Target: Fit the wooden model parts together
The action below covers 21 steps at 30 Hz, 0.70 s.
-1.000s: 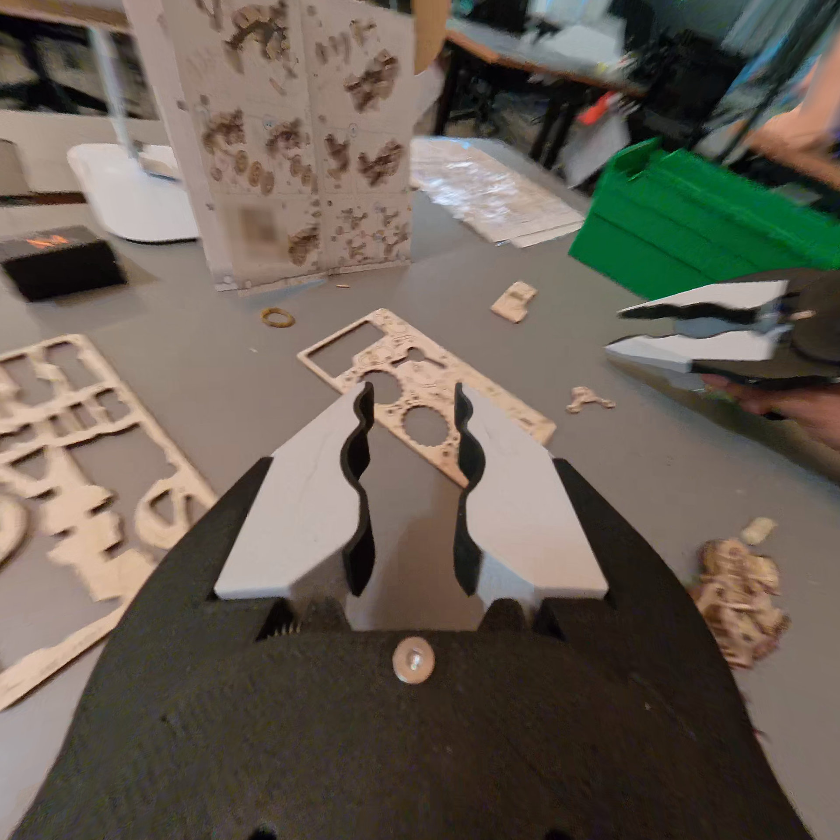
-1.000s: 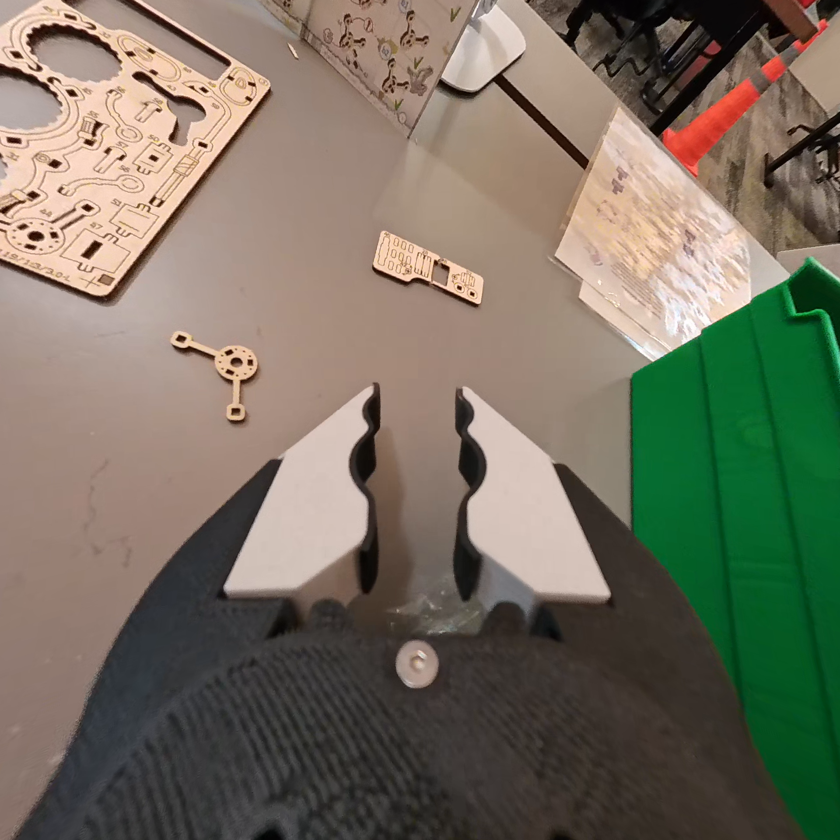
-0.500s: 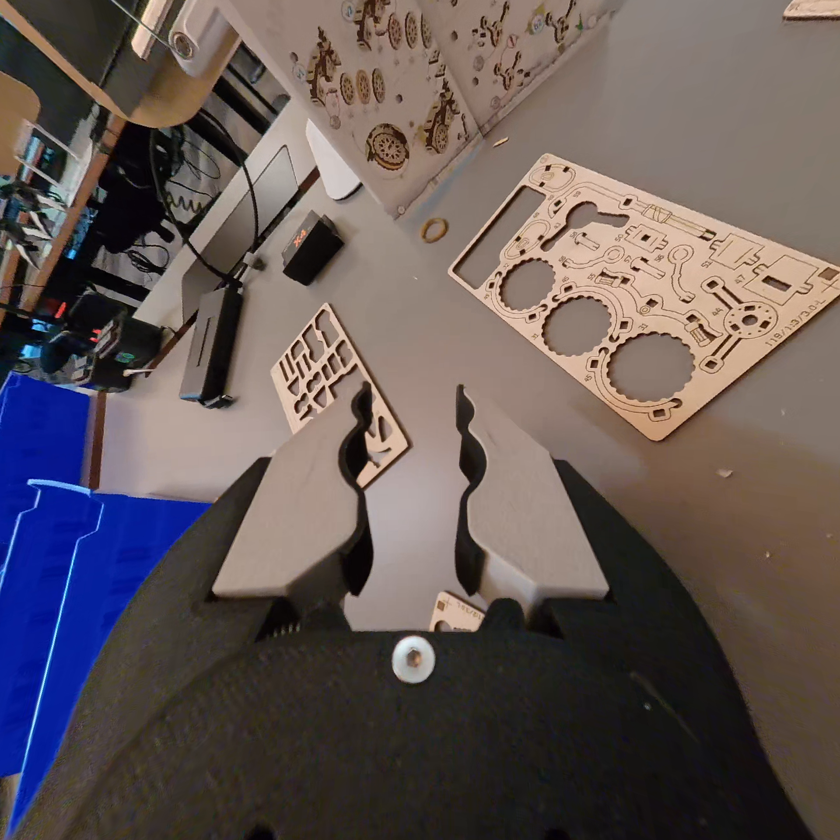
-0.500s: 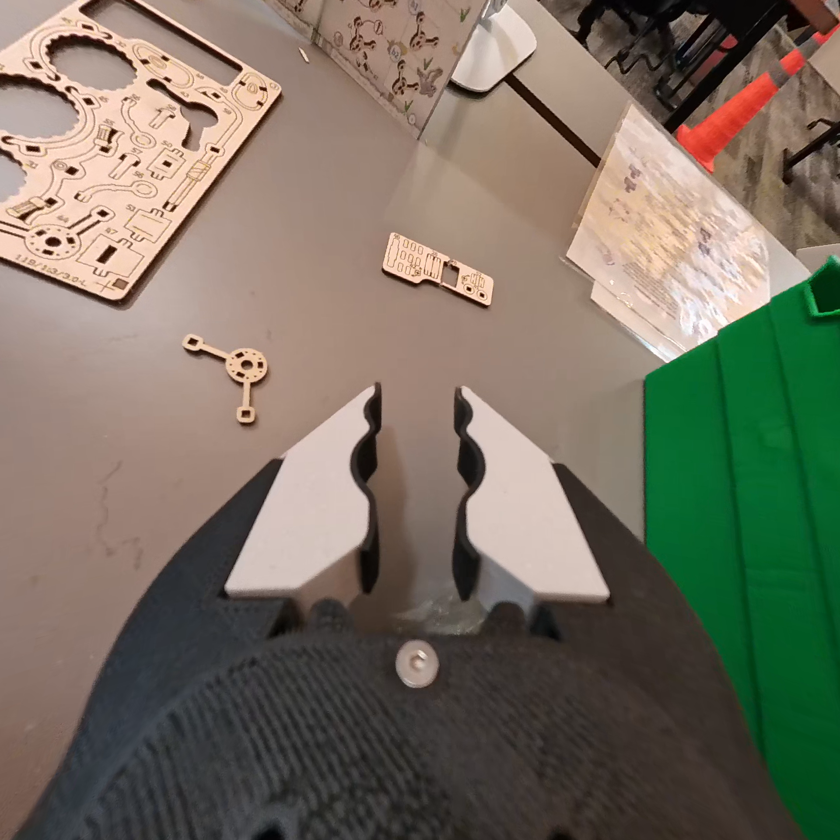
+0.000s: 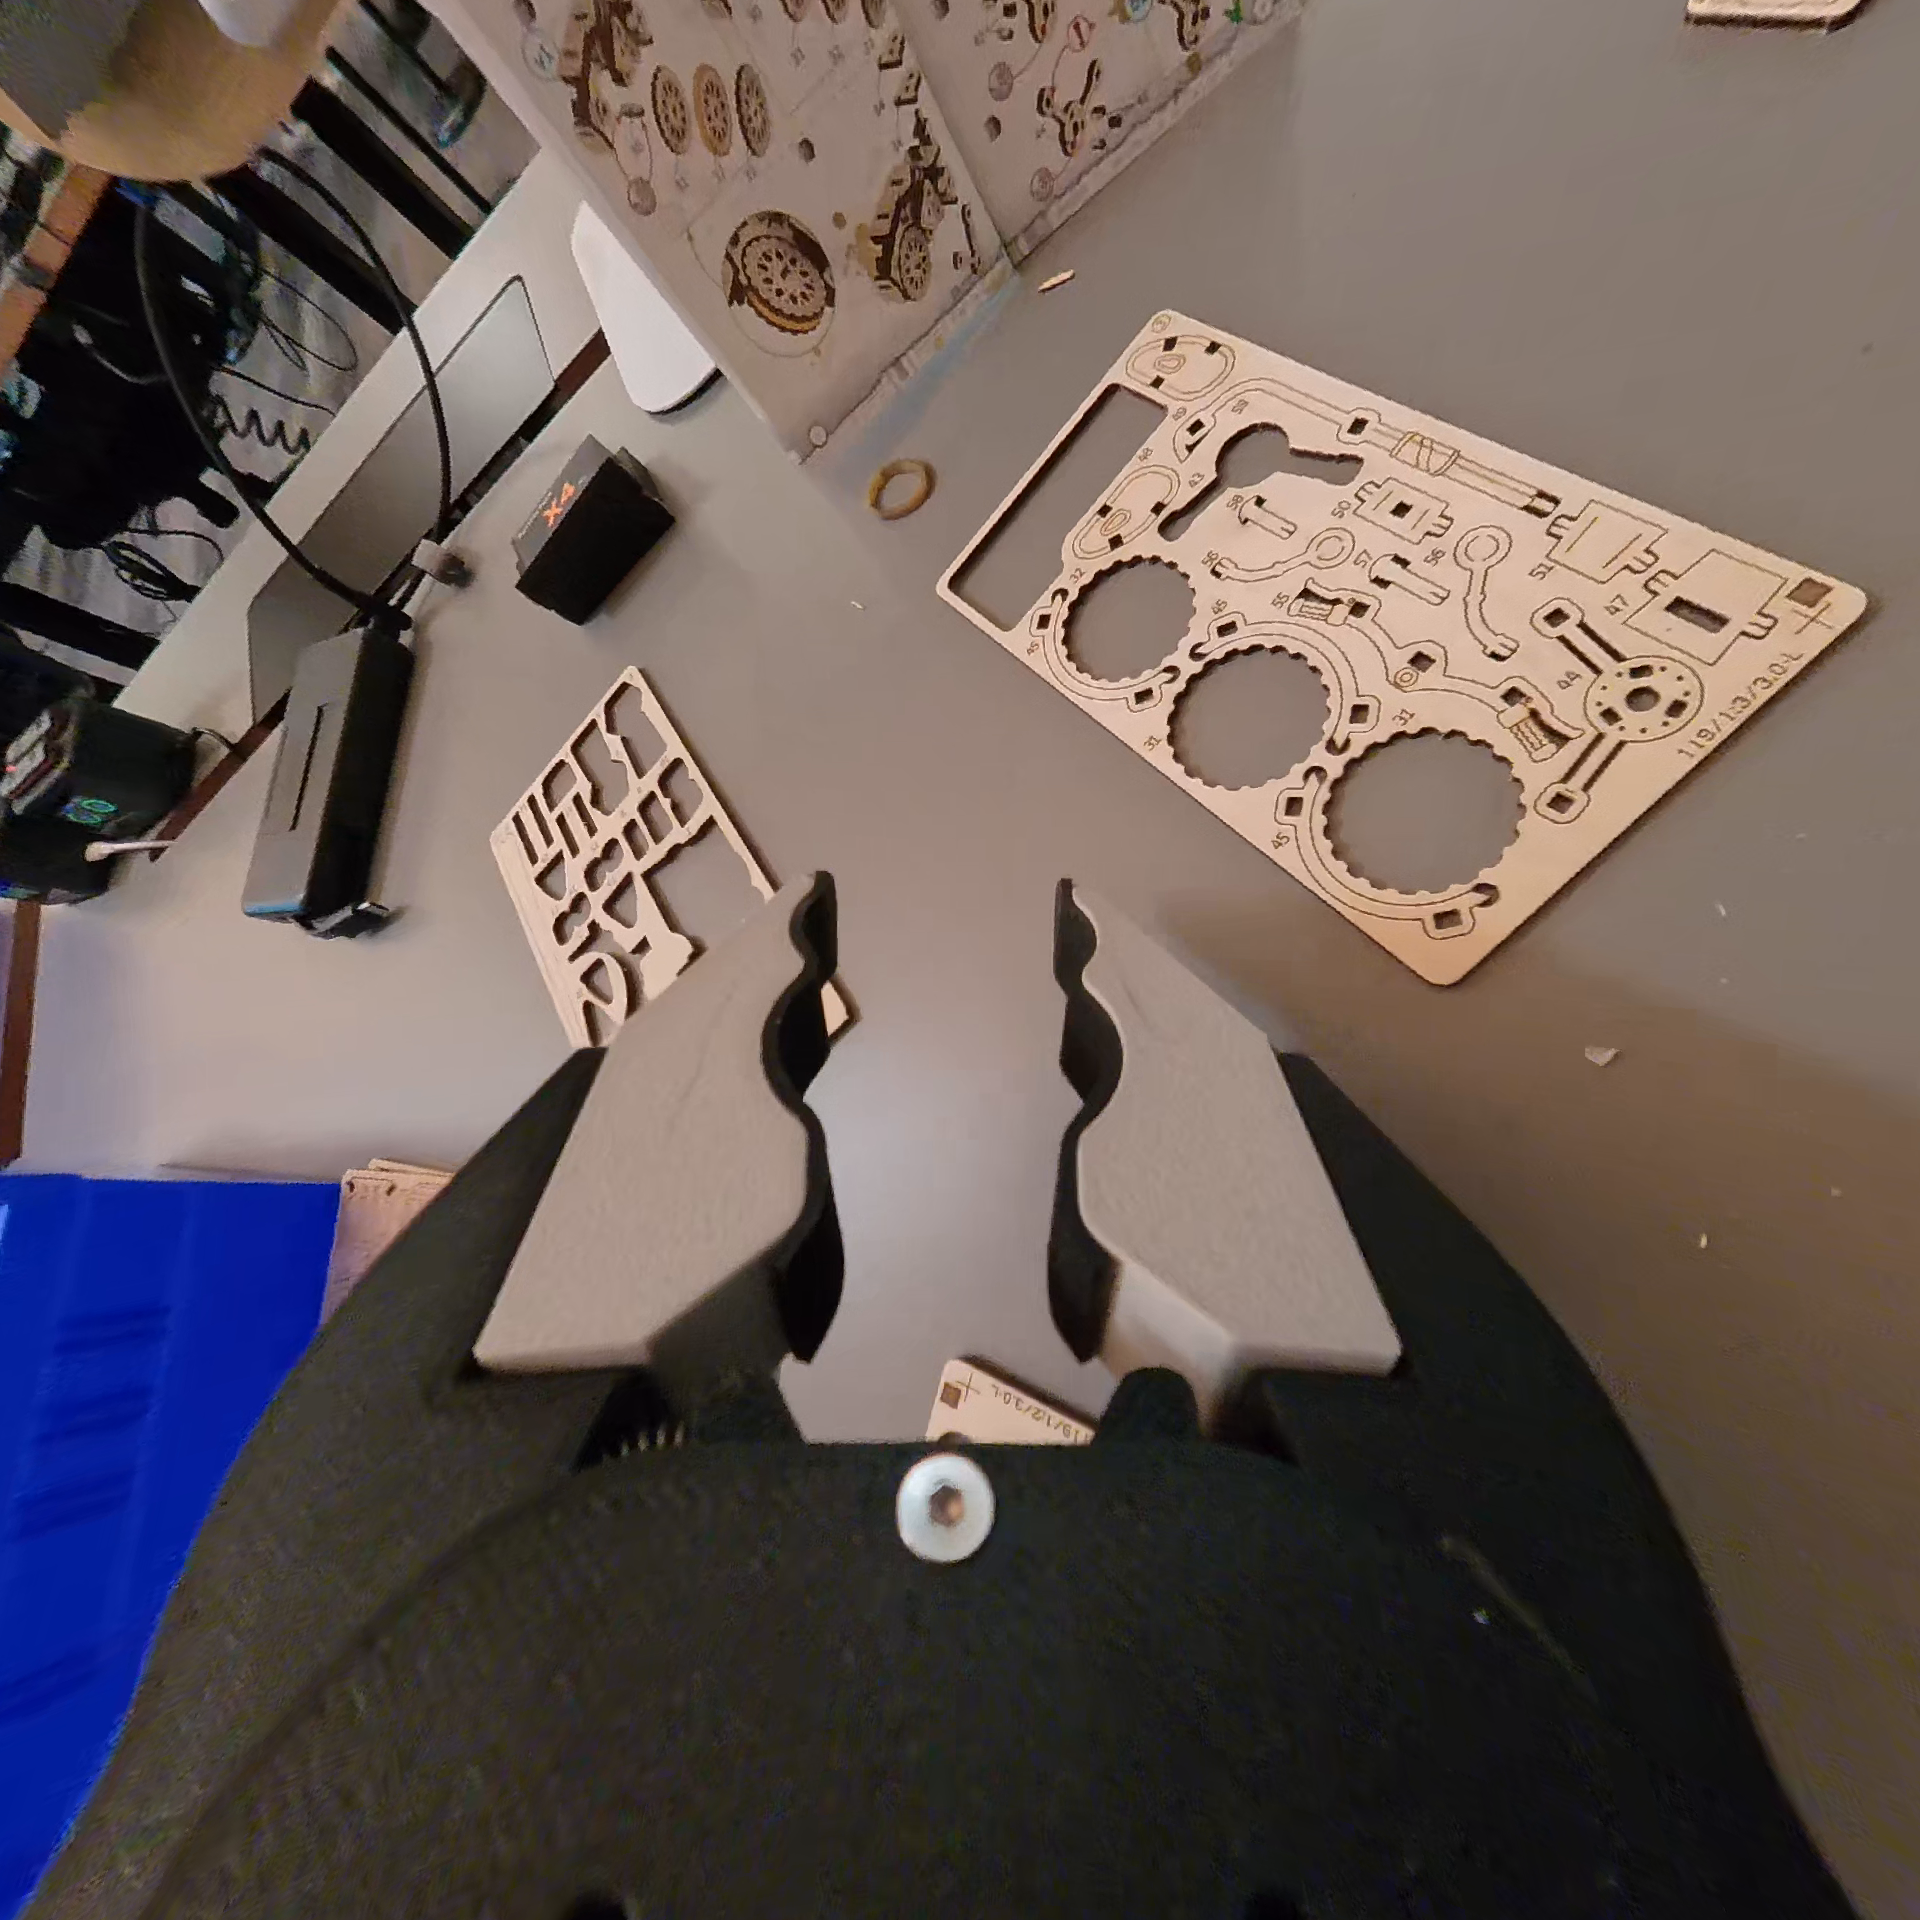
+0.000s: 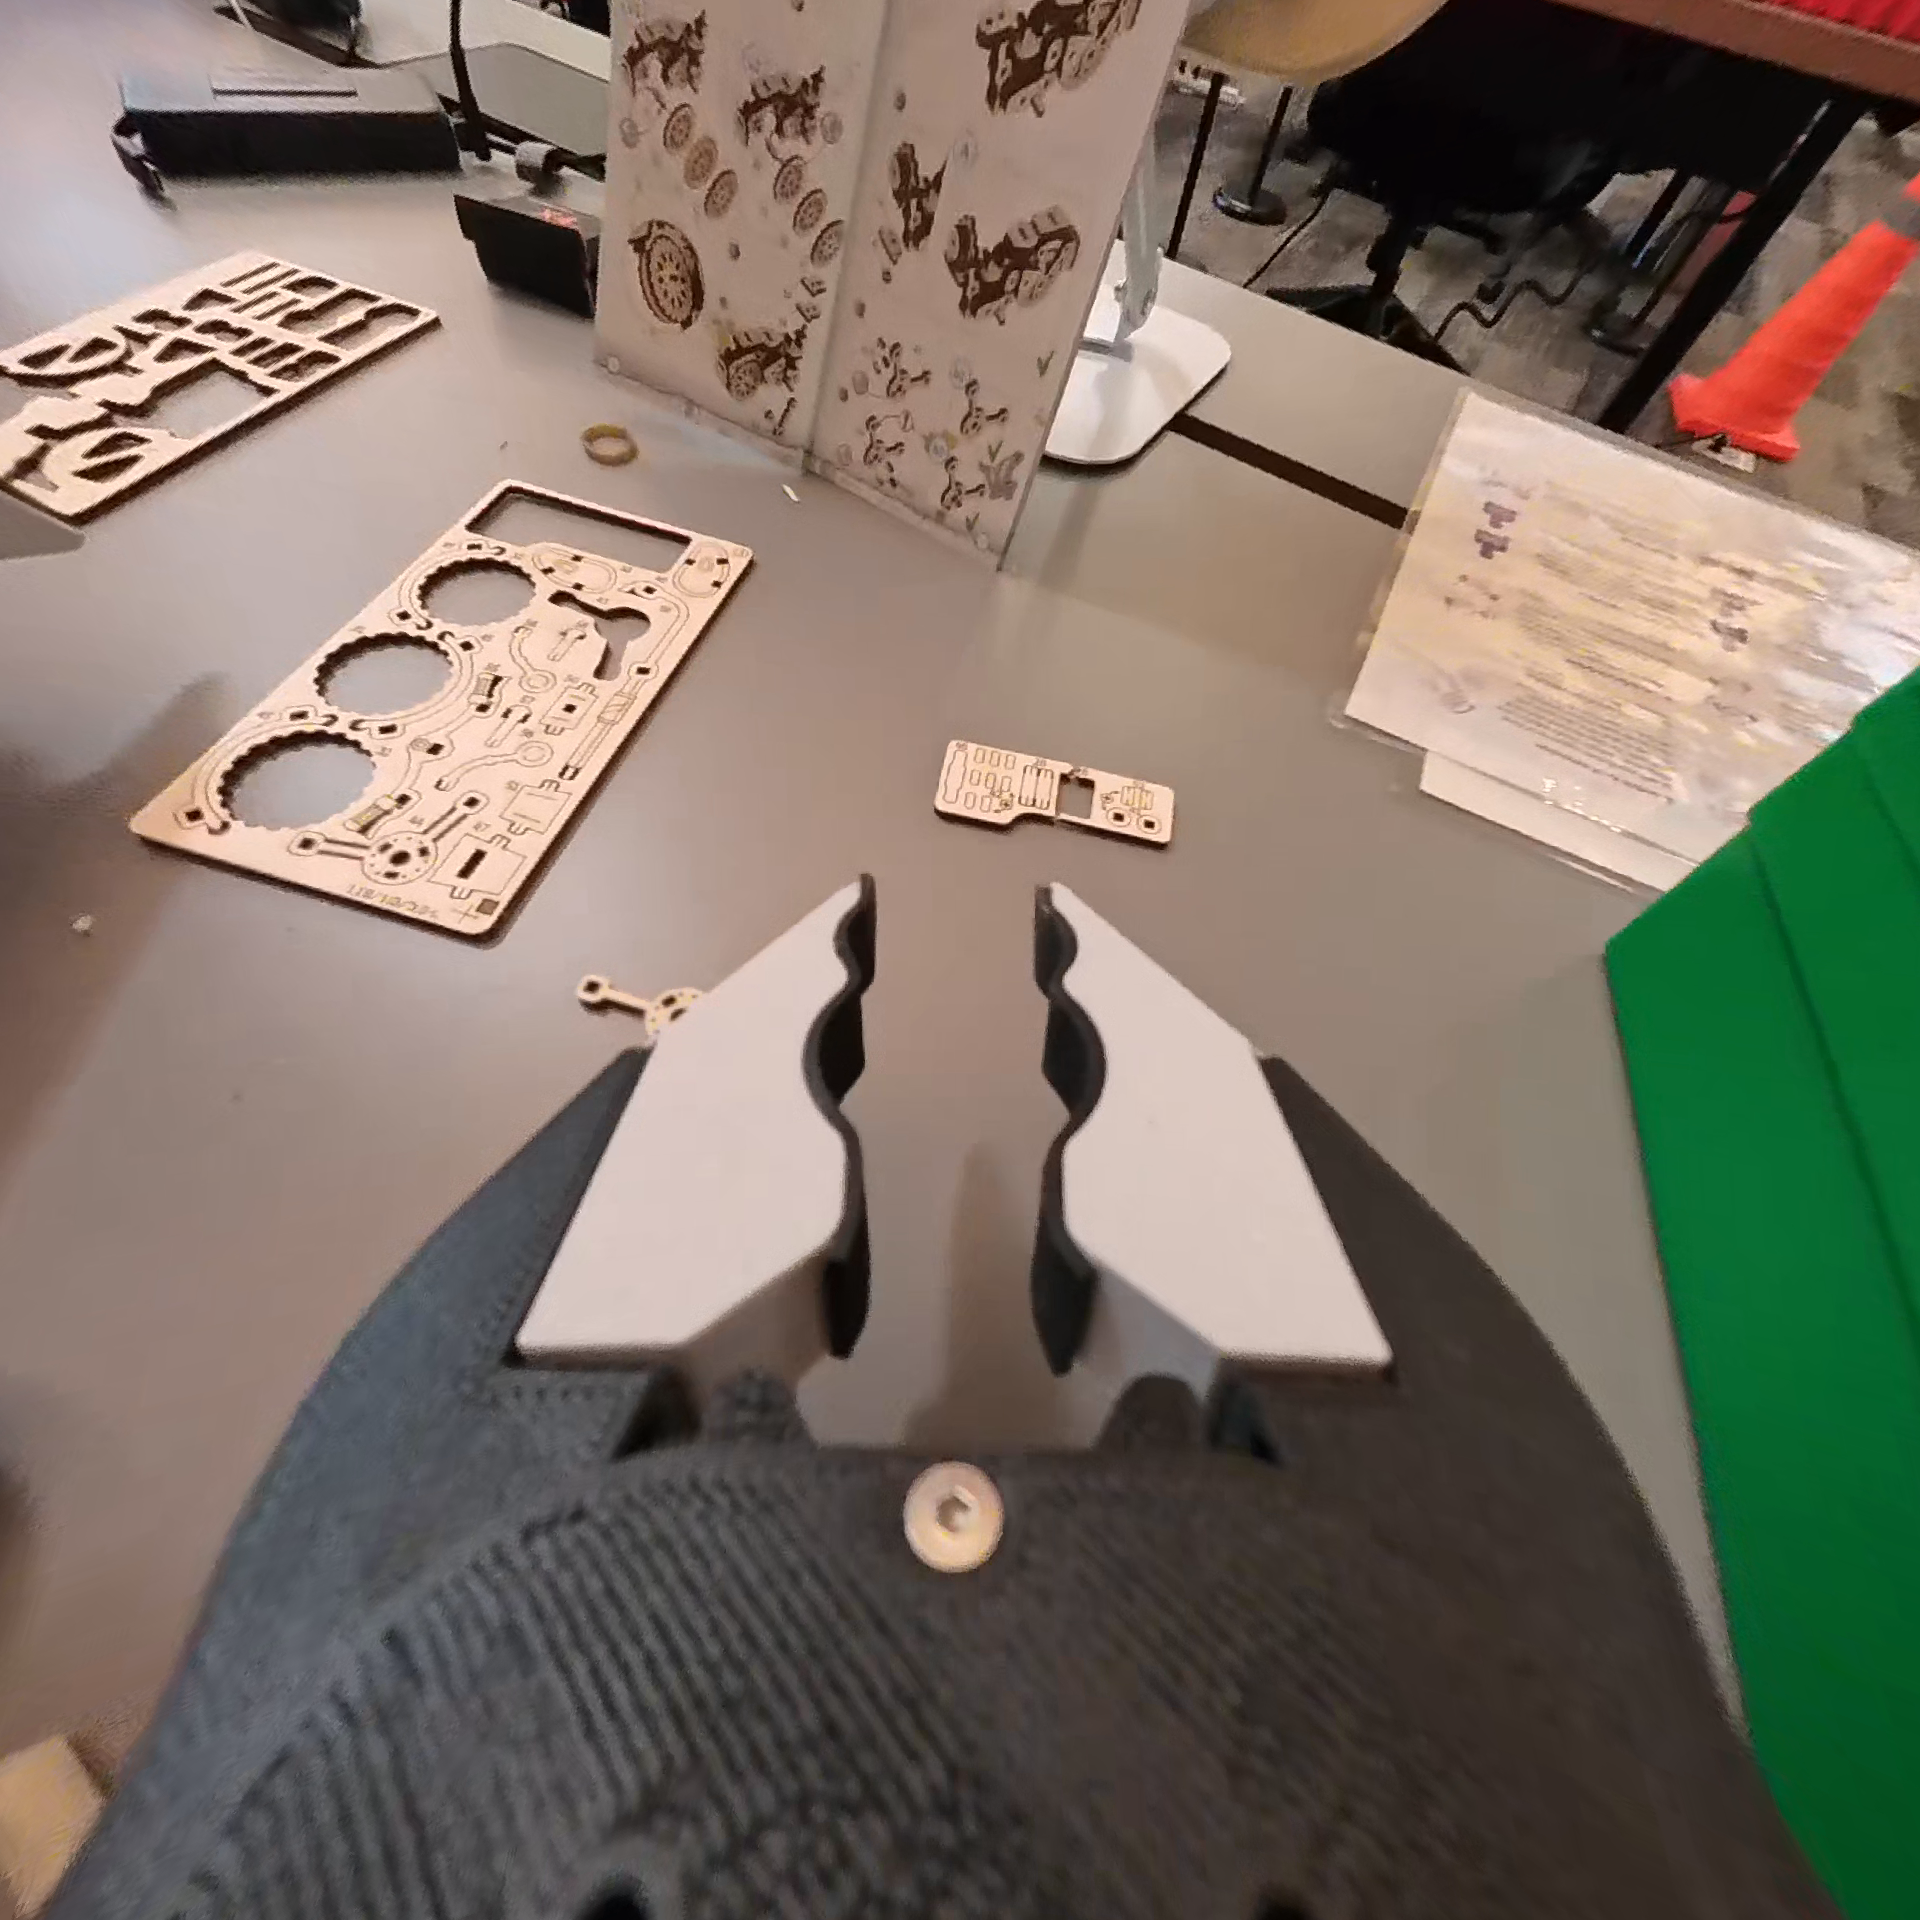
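with both the left gripper (image 5: 940, 904) and the right gripper (image 6: 951, 894) held empty and jaws wide, the small loose three-armed wooden hub piece (image 6: 634, 1003) at near left should be approached low and pinched by its thin edges.

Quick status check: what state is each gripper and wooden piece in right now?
Left hand-held gripper: open, empty.
Right hand-held gripper: open, empty.
Large wooden sheet: flat, three round gear holes punched out.
Small wooden sheet: flat, one square hole.
Loose cross-shaped part: flat, partly hidden.
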Each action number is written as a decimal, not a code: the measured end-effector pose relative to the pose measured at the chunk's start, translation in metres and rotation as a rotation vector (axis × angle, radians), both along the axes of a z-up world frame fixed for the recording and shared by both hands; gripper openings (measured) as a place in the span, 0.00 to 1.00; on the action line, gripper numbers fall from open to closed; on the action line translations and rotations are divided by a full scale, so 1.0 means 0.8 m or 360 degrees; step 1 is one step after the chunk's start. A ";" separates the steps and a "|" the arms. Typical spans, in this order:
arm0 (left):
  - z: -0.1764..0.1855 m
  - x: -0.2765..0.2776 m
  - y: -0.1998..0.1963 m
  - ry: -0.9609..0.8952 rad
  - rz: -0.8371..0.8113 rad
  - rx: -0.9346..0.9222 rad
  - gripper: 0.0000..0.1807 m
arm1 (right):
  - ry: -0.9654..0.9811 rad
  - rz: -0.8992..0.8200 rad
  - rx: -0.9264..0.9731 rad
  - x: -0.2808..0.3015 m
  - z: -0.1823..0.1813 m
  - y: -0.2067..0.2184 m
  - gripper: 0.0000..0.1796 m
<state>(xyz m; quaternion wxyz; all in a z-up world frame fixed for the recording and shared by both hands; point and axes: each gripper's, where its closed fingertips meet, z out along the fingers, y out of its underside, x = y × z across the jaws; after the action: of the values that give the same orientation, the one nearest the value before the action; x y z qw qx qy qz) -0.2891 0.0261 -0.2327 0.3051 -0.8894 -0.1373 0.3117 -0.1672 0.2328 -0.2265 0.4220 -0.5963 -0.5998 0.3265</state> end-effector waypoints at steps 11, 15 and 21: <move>-0.033 0.001 -0.004 -0.0012 -0.0021 -0.0019 0.22 | 0.0016 0.0051 -0.0105 0.022 0.006 -0.017 0.16; -0.032 0.006 -0.003 -0.0100 -0.0031 0.0084 0.21 | -0.0002 0.0082 -0.0120 0.027 0.006 -0.026 0.17; -0.030 0.009 0.005 -0.0263 -0.0066 0.0264 0.21 | -0.0027 0.0113 -0.0133 0.030 0.003 -0.032 0.17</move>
<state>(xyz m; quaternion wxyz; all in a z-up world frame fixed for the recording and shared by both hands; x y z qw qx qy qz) -0.2818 0.0305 -0.2568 0.3718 -0.8863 -0.1687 0.2184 -0.1429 0.2069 -0.2237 0.3798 -0.5945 -0.6099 0.3610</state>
